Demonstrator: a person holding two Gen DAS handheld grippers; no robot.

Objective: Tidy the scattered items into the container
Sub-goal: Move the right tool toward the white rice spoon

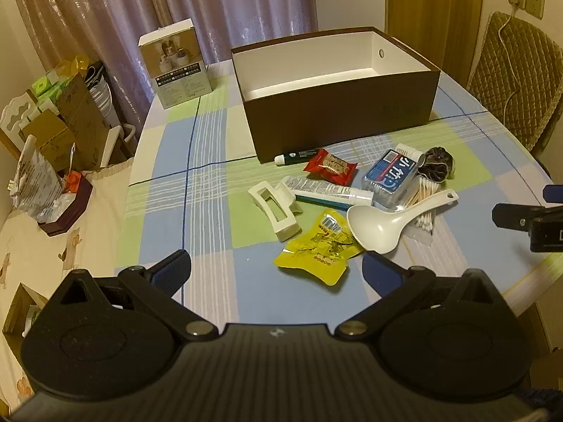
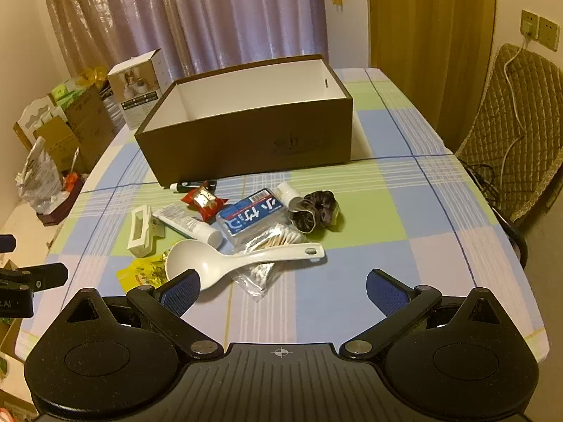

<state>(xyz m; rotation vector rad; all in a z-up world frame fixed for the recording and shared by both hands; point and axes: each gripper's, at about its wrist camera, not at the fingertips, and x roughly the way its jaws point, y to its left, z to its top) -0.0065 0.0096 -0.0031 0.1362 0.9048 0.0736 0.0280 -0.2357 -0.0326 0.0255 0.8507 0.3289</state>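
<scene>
Hovering over table (image 1: 211,161), both grippers spread wide, nothing held.
Ladle (image 2: 225,263) seen just ahead of right gripper (image 2: 283,290); box (image 1: 337,112) beyond left gripper (image 1: 276,272).

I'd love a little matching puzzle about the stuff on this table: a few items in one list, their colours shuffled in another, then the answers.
Items:
1. serving spoon
2. snack packet next to the hair clip
3. storage box
4. small wrapper by the box

Colours:
A. red
B. brown outside, white inside
C. white
D. yellow

Pairs: 1-C, 2-D, 3-B, 4-A.

All four loose items lie on the checked tablecloth in front of the box; nothing can be seen inside the box yet.
</scene>
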